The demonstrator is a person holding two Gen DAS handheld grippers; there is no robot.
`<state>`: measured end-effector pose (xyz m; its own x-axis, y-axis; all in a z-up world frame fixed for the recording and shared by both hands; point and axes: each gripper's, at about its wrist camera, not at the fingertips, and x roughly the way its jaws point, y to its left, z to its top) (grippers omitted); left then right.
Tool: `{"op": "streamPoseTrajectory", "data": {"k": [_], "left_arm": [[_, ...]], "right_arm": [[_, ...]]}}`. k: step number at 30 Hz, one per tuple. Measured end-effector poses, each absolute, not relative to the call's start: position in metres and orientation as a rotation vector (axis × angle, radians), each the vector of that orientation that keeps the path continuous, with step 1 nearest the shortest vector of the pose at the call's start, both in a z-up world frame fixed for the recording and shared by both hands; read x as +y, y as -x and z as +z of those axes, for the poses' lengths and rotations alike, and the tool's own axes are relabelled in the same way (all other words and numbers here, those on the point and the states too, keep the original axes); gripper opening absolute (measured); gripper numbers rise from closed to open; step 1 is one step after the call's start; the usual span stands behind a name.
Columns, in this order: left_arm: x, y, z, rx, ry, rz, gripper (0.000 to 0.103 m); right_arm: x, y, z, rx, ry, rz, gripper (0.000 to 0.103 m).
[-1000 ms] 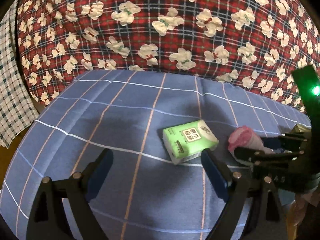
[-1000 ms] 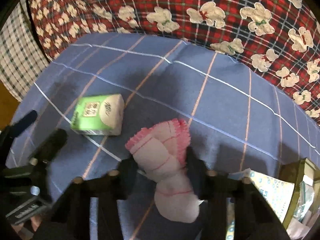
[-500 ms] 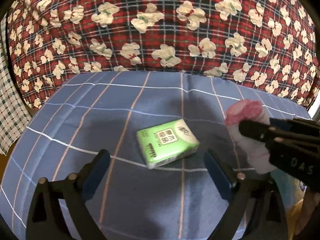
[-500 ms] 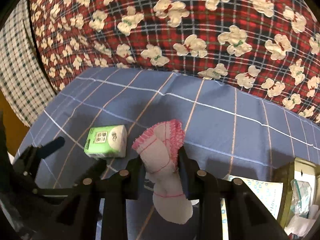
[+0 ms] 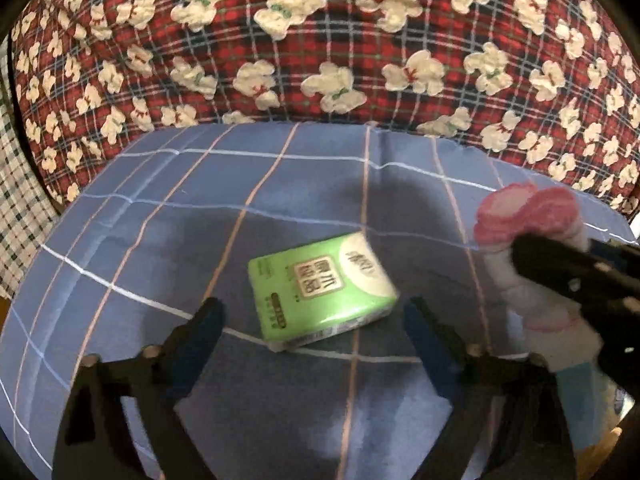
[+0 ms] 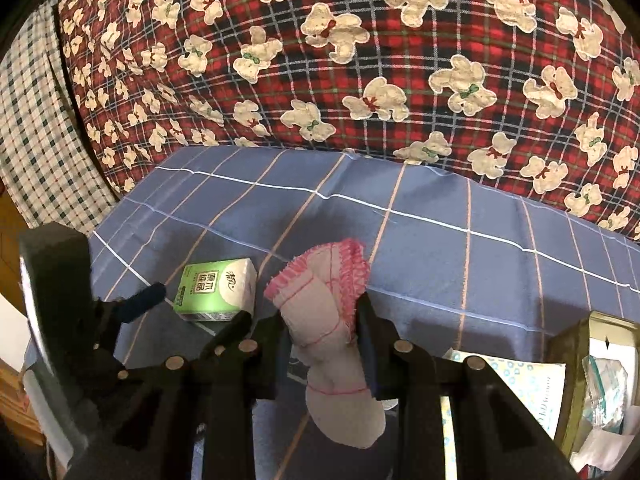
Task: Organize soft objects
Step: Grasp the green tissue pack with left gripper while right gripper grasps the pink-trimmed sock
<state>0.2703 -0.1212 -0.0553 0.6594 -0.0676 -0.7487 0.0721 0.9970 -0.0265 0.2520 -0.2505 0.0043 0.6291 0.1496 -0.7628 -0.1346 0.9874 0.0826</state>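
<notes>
Pinching a rolled white sock with a frilly pink cuff, the right gripper has its black fingers pressed against both sides of the fabric, cuff sticking up past the tips and toe hanging below them. Just left of that gripper, a small green-and-white plastic tissue pack lies flat on the blue checked bedsheet; its label carries printed Chinese characters in a grey box, too blurred to read with certainty. The left gripper hovers over the pack with its jaws spread, one blue-padded finger on either side and neither touching it; those jaws have just been closing in. Beyond both grippers rises a red plaid quilt printed with white teddy bears. Low to the right of the right gripper, a pale packet with blue rings shows faint lettering I cannot make out.
</notes>
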Motion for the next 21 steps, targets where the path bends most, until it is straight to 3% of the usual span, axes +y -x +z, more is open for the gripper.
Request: {"op": "streamPoseTrajectory", "data": {"k": [2,5,6,10,11,15,17,21], "left_arm": [[-0.117,-0.273,-0.058,0.863,0.030,-0.100,0.060],[-0.111,-0.275,-0.062,0.879,0.067,-0.109,0.049],[-0.109,-0.274,-0.062,0.876,0.077,-0.115,0.040],[-0.108,-0.274,-0.063,0.876,0.079,-0.120,0.036],[-0.109,-0.274,-0.063,0.876,0.067,-0.108,0.039],[-0.103,-0.268,-0.052,0.820,0.018,-0.026,0.086],[-0.098,-0.265,-0.042,0.758,-0.008,-0.014,0.095],[-0.099,-0.277,-0.032,0.750,-0.047,-0.099,0.096]], "right_arm": [[-0.250,-0.253,0.004,0.876,-0.020,0.165,0.032],[-0.247,-0.252,0.005,0.871,-0.011,0.170,0.032],[-0.246,-0.252,0.005,0.870,-0.009,0.169,0.032],[-0.242,-0.253,0.005,0.868,0.003,0.168,0.032],[-0.242,-0.252,0.005,0.866,0.005,0.166,0.032],[-0.241,-0.252,0.006,0.863,0.006,0.165,0.032],[-0.242,-0.251,0.006,0.862,0.000,0.166,0.032],[-0.245,-0.251,0.007,0.860,-0.012,0.167,0.032]]}}
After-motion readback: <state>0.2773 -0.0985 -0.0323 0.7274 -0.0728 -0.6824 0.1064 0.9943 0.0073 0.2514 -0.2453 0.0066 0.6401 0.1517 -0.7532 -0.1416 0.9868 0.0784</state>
